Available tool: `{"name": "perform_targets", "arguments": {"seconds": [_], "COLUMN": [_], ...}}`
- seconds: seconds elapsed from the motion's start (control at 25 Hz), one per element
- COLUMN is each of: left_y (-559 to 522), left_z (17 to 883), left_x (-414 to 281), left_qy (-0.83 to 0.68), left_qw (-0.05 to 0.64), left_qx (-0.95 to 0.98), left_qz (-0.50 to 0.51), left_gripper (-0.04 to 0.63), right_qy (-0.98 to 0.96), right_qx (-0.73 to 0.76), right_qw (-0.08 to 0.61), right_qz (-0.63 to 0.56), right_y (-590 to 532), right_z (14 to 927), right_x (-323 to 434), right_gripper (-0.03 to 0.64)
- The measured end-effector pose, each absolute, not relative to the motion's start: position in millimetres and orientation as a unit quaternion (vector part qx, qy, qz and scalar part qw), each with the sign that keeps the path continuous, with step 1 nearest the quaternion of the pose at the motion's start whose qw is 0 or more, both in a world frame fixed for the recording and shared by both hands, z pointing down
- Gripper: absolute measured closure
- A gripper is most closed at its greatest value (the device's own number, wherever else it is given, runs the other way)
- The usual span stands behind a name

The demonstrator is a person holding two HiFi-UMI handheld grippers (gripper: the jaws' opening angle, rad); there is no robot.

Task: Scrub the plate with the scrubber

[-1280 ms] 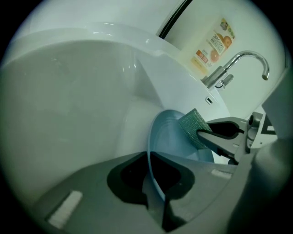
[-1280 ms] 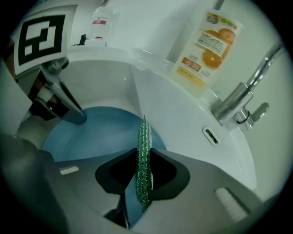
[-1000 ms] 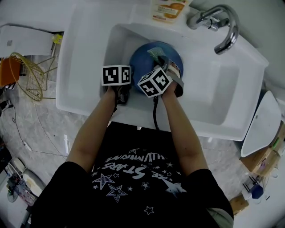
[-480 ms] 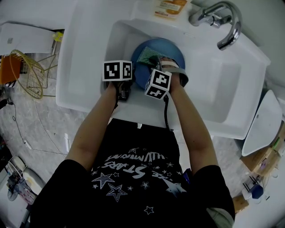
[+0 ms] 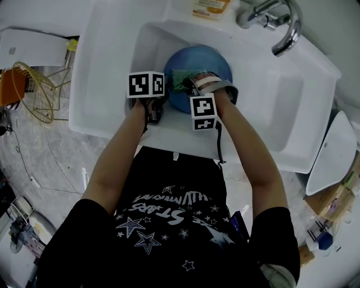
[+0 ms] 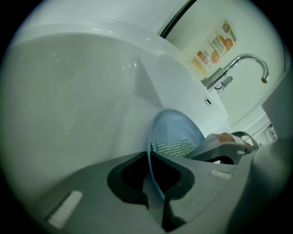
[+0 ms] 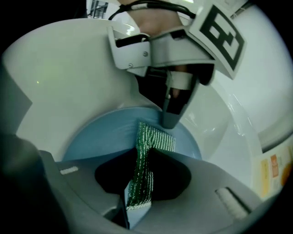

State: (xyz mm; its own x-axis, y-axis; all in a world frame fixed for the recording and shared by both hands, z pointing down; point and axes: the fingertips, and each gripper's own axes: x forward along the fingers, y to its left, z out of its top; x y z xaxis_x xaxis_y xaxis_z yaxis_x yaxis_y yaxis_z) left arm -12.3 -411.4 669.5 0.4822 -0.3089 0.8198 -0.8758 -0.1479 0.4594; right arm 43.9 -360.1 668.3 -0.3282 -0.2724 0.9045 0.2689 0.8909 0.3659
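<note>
A blue plate (image 5: pixel 211 59) stands tilted in the white sink (image 5: pixel 281 112). My left gripper (image 6: pixel 154 192) is shut on the plate's rim (image 6: pixel 149 151), holding it on edge. My right gripper (image 7: pixel 137 201) is shut on a green scrubber (image 7: pixel 146 155) whose free end lies against the plate's face (image 7: pixel 105 135). In the head view the scrubber (image 5: pixel 181 79) rests on the left part of the plate, between the two marker cubes. The left gripper (image 7: pixel 171 116) shows at the plate's far rim in the right gripper view.
A chrome tap (image 5: pixel 284 28) rises at the sink's back right, with an orange-labelled bottle (image 5: pixel 209 8) behind the basin. A wire rack (image 5: pixel 34 93) stands on the counter to the left. A white dish (image 5: pixel 332 154) lies at the right.
My right gripper has drawn back toward me and leftward, dragging the scrubber across the plate's face to its left side. The left gripper has kept its hold on the rim.
</note>
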Motion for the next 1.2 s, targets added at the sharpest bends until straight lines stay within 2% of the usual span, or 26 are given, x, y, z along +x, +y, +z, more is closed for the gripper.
{"name": "perform_targets", "arguments": {"seconds": [0.36,0.56,0.84,1.2], "left_y": [-410.4,-411.2,-410.6,-410.1], "left_z": [669.6,669.3,668.9,668.2], "left_x": [-11.1,-11.9,-12.0,-11.6], "left_qy": [-0.421,-0.421,-0.421,-0.419], "left_qw": [0.499,0.498,0.497,0.499], "left_qx": [0.703,0.703,0.703,0.703], "left_qz": [0.284,0.283,0.284,0.285], "left_gripper": [0.566,0.566,0.566,0.566], "right_qy": [-0.752,-0.749,-0.788,-0.77], "right_qx": [-0.115,-0.126,-0.006,0.181], "right_qw": [0.584,0.59,0.568,0.569], "right_qz": [-0.284,-0.273,-0.237,-0.227], "right_y": [-315.6,-306.0,-324.4,-410.7], "right_z": [665.8,663.9,633.8,618.3], "right_x": [67.0,81.5,79.5,81.8], "right_gripper": [0.499,0.499,0.508,0.511]}}
